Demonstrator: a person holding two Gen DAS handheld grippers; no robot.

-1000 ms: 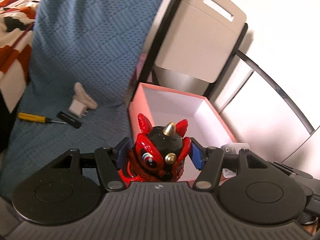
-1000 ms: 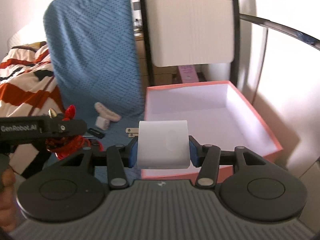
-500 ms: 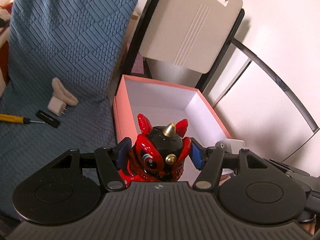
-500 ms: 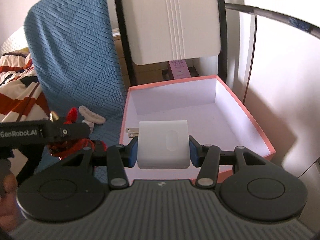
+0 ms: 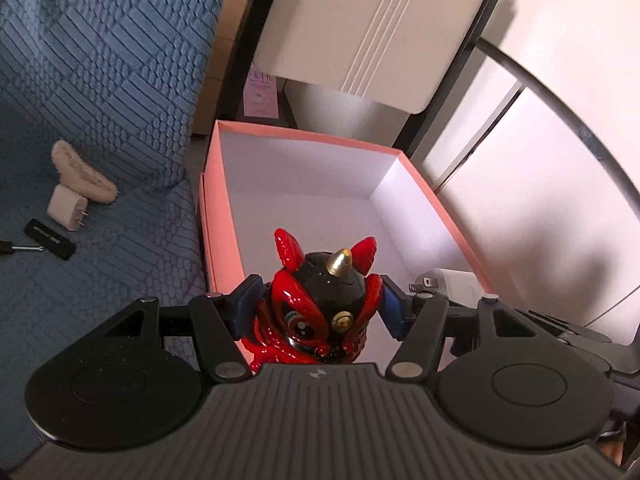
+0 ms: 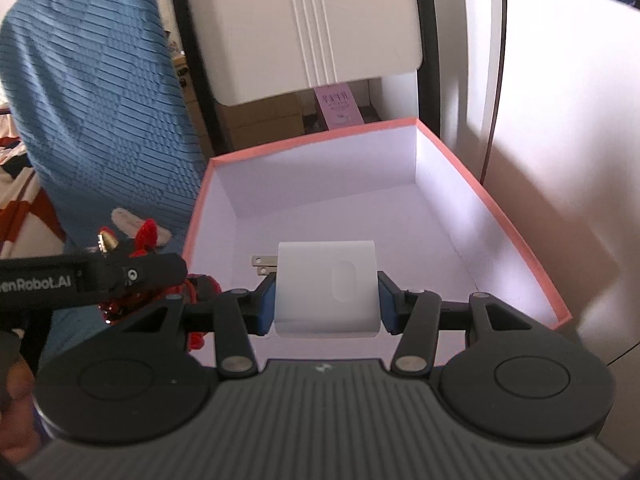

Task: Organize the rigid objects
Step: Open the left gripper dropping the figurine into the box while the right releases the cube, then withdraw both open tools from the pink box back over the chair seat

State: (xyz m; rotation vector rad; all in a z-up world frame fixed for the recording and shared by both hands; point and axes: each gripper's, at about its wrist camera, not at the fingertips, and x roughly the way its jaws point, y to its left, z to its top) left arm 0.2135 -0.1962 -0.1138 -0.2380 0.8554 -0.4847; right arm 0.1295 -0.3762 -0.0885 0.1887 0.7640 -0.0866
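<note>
1. left wrist view: left gripper (image 5: 320, 308), jaws clenched on a toy figure (image 5: 318, 312), red and black with a gold horn; the figure is held upright above the near left edge of the box (image 5: 224, 224).
2. left wrist view: box, pink outside and white inside, open at the top, standing just beside a blue cover (image 5: 100, 80); nothing lies on the part of its floor that shows.
3. left wrist view: on the blue cover, left of the box, a small white plug (image 5: 66, 207) touching a cream hair clip (image 5: 82, 172); just in front of the plug, a black stick (image 5: 50, 239); at the frame edge, the tip of a tool, too little of it in view to name.
4. left wrist view: a white chair back (image 5: 372, 24) rises behind the box; a white charger (image 5: 452, 285) shows at the right, over the box's right rim.
5. right wrist view: right gripper (image 6: 326, 300), jaws grasping the white charger (image 6: 326, 288) by its sides, prongs pointing left; it hangs over the near part of the open box (image 6: 516, 236).
6. right wrist view: the left gripper (image 6: 132, 274) enters from the left with the toy figure (image 6: 144, 236), partly hidden, by the box's left wall.
</note>
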